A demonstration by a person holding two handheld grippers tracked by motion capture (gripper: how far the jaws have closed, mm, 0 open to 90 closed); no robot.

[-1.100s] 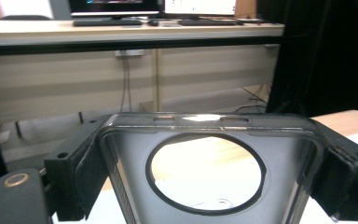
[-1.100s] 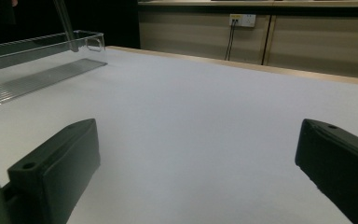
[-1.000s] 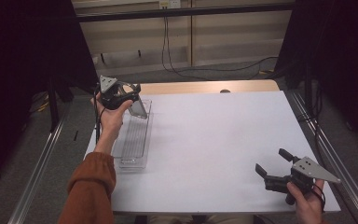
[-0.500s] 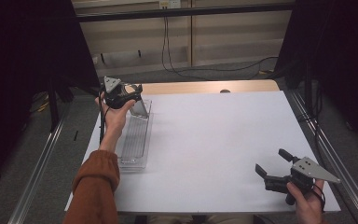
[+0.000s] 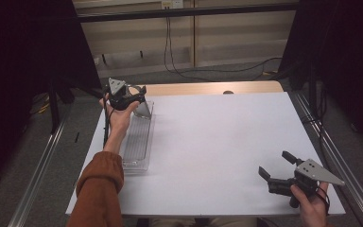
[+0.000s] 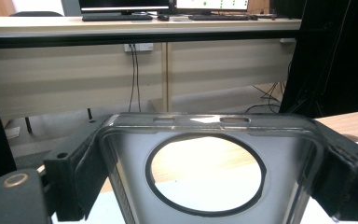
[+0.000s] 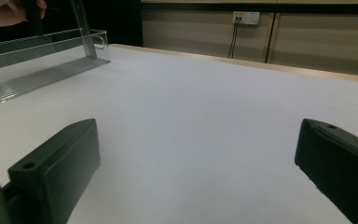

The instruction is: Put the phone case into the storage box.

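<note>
Since a second ago, my left tongs (image 5: 139, 92) have drawn slightly toward me along the far end of the clear tray (image 5: 137, 142), with the right tongs (image 5: 276, 168) unmoved at the near right corner of the white bench (image 5: 217, 142). Seen in the left gripper view, my left tongs are clamped across a clear plastic divider (image 6: 205, 177) with a round hole in it, one jaw pressing on each side edge; in the high view that divider (image 5: 144, 109) stands tilted just under these tongs, at the far end of the tray, whether seated or lifted free of the tray floor I cannot tell. My right tongs (image 7: 196, 172) stand wide apart and hold nothing, well away from the tray, which lies off to their far left. To do this step well, I judge that I should keep the squeeze even on both edges so the slick plastic does not twist, move the divider slowly along the tray's ribbed floor, and bring the right tongs over to steady the tray if it starts to slide.
</note>
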